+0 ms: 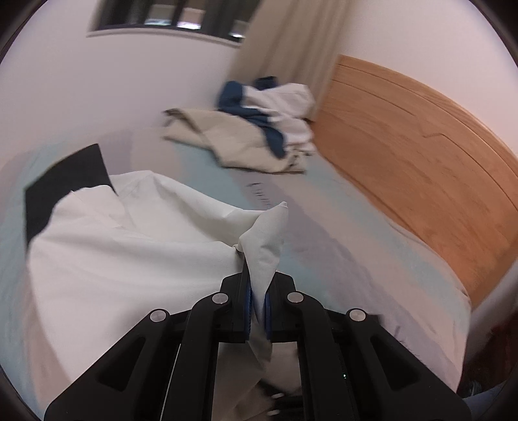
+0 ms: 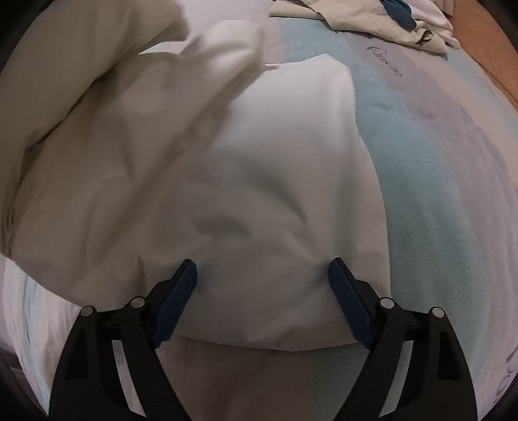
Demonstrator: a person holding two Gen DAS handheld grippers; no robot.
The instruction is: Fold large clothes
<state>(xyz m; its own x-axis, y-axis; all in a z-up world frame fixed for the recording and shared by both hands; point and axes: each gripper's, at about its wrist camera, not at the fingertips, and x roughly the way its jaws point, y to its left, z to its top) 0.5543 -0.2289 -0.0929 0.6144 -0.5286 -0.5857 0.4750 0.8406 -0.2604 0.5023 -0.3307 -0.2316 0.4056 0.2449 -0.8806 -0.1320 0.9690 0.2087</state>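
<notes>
A large white garment (image 1: 129,246) lies bunched on the striped bed sheet (image 1: 340,233). My left gripper (image 1: 258,285) is shut on a corner of it, and the pinched cloth stands up between the blue pads. In the right wrist view the same white garment (image 2: 259,181) fills the middle. My right gripper (image 2: 262,268) is open, its blue pads (image 2: 348,298) spread either side of the garment's near edge, pressing down on the cloth.
A pile of beige, white and blue clothes (image 1: 259,129) lies at the far end of the bed, also at the top of the right wrist view (image 2: 372,19). A wooden headboard (image 1: 421,155) runs along the right. A dark item (image 1: 64,187) lies left of the garment.
</notes>
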